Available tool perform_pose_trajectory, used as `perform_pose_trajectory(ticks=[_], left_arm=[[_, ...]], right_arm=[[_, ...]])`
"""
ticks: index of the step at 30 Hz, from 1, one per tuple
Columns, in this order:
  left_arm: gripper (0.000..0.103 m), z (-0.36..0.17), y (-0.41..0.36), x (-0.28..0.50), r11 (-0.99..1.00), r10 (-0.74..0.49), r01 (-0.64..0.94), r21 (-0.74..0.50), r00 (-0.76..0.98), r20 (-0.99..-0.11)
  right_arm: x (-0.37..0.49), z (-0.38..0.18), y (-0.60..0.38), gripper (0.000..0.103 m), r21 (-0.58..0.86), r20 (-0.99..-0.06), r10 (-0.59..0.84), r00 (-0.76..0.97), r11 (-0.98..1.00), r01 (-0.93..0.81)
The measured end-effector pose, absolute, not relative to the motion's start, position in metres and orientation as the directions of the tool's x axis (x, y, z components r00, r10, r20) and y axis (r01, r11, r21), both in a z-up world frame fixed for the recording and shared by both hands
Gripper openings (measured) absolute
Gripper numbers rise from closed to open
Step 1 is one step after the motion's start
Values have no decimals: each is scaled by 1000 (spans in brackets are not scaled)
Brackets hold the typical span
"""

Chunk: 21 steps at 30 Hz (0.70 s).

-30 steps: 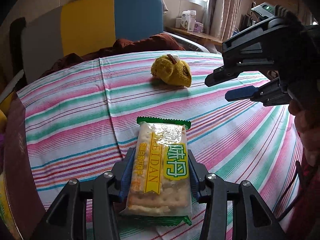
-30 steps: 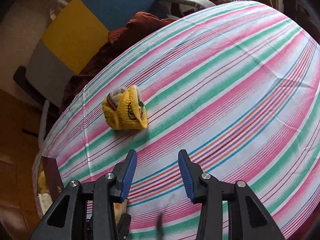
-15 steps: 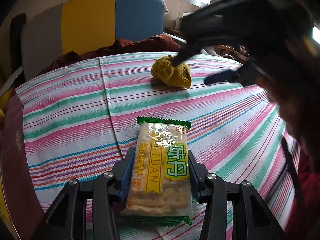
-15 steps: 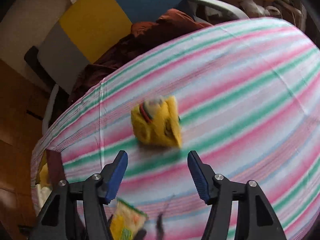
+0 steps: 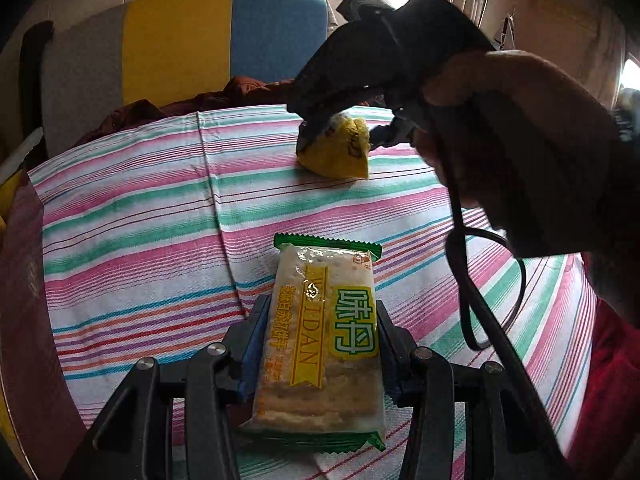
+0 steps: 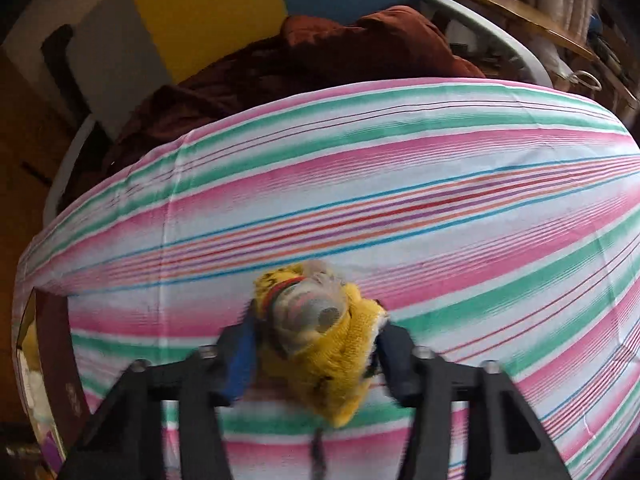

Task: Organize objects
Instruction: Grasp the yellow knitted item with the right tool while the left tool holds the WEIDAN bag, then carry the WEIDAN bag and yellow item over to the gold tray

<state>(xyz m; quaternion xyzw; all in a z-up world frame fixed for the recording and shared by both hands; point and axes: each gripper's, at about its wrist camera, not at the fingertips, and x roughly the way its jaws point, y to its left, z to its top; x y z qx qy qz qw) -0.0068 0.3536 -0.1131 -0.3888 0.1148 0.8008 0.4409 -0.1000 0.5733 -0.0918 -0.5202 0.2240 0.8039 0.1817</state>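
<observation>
**Cracker packet clamped, yellow bundle half-caught: where the slips could come**

Cracker packet [image 5: 320, 344] sits nearest, lying lengthwise between the fingers of the left tool [image 5: 320, 354], which is closed onto its two long sides. Its near end rests low over the striped cloth of the bench [image 5: 140, 216], and its green crimped far edge points away. The wrapper is glossy and the grip falls only on the near half, so I judge that a quick lift or swing could let the far end droop and the packet slide out forward. A harder squeeze could crack the crackers inside.

Farther off, right of centre, the yellow knitted bundle [image 6: 320, 336] lies on the bench with the right tool [image 6: 314, 354] set around it, one finger at each side. Both fingers look pressed into the knit, but the right wrist view is blurred, so I cannot tell whether the grip is firm. Soft fabric gives under pressure; I judge the bundle could squash and drop, or its wrapped core could work loose on lifting. A black cable [image 5: 472, 280] hangs from the right hand [image 5: 520, 140] above the packet and might snag it.

At the near left edge stands a dark red box [image 6: 56, 360], possibly the destination; its contents are unclear.

Count: one cracker packet, one yellow bundle, one box, two tools, one cable.
</observation>
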Motion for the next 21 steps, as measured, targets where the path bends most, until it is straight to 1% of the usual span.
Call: perform_pose_trajectory(ticks=[1, 5, 9, 12, 15, 17, 21], left_arm=[[49, -113, 354, -7, -585, 616, -796, -158, -309, -724], [49, -112, 351, -4, -584, 620, -795, -164, -306, -722], [49, -111, 349, -3, -584, 619, -796, -161, -309, -722], [49, -111, 349, -3, -585, 617, -796, -156, -311, -723], [49, -111, 350, -3, -585, 616, -797, -154, -313, -723], [49, -111, 350, -3, -585, 615, -797, -151, -314, -724], [49, -111, 350, -1, -586, 611, -798, -143, -318, -725]], right_arm=[[-93, -88, 567, 41, 155, -920, 68, -386, -842, -517], [-54, -82, 547, 41, 173, -924, 40, -379, -843, -509], [-8, -85, 538, 41, 217, -928, 9, -373, -799, -560], [15, -86, 544, 41, 232, -928, 19, -371, -751, -618], [21, -90, 554, 41, 255, -925, 22, -380, -706, -661], [20, -95, 560, 41, 281, -923, -3, -385, -688, -669], [15, -93, 557, 41, 254, -927, 14, -375, -712, -655]])
